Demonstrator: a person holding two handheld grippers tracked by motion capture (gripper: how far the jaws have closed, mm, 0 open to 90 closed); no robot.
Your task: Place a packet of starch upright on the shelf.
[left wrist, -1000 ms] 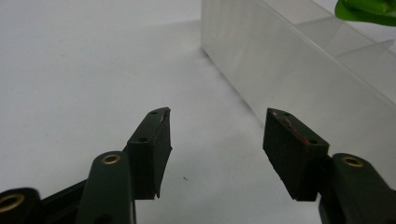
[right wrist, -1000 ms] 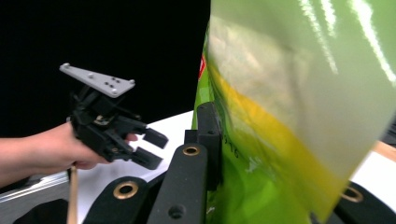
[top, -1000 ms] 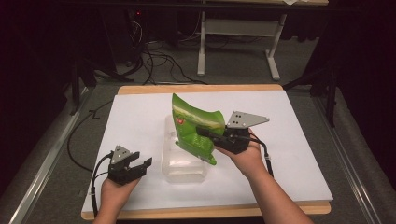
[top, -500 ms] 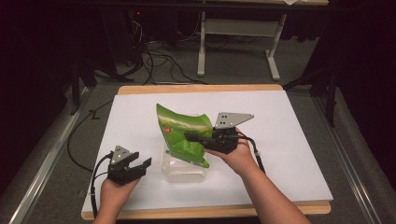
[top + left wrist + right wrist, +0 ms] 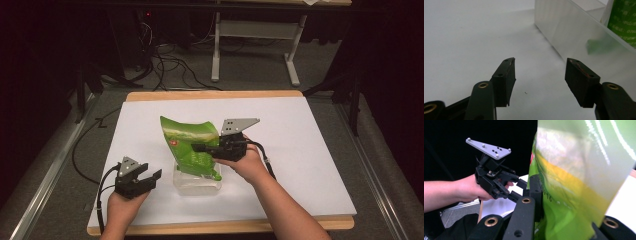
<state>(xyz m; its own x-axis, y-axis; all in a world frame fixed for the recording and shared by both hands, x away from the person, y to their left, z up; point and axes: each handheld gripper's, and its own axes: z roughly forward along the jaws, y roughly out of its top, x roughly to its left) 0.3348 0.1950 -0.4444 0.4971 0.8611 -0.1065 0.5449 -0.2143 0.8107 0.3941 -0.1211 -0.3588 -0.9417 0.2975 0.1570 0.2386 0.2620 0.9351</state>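
— High view, item by item?
— White table top (image 5: 310, 150). My right gripper (image 5: 200, 148) is clamped on a green bag (image 5: 192, 145), held tilted above a clear plastic box (image 5: 197, 181) near the table's middle; the bag's lower edge hangs at the box's rim. My left gripper (image 5: 150, 176) rests near the front left, jaws spread, nothing between them (cable trailing off the table edge).

— Left gripper view?
— My two black jaws stand wide apart over bare white surface. The box's frosted wall (image 5: 574, 35) stands just ahead to the right; the green bag (image 5: 622, 20) shows behind it.

— Right gripper view?
— My jaws pinch the bag (image 5: 579, 182), glossy green with a yellow band. Beyond it, my left hand (image 5: 467, 188) holds the other gripper (image 5: 519, 188), grey plate on top, its jaws parted.
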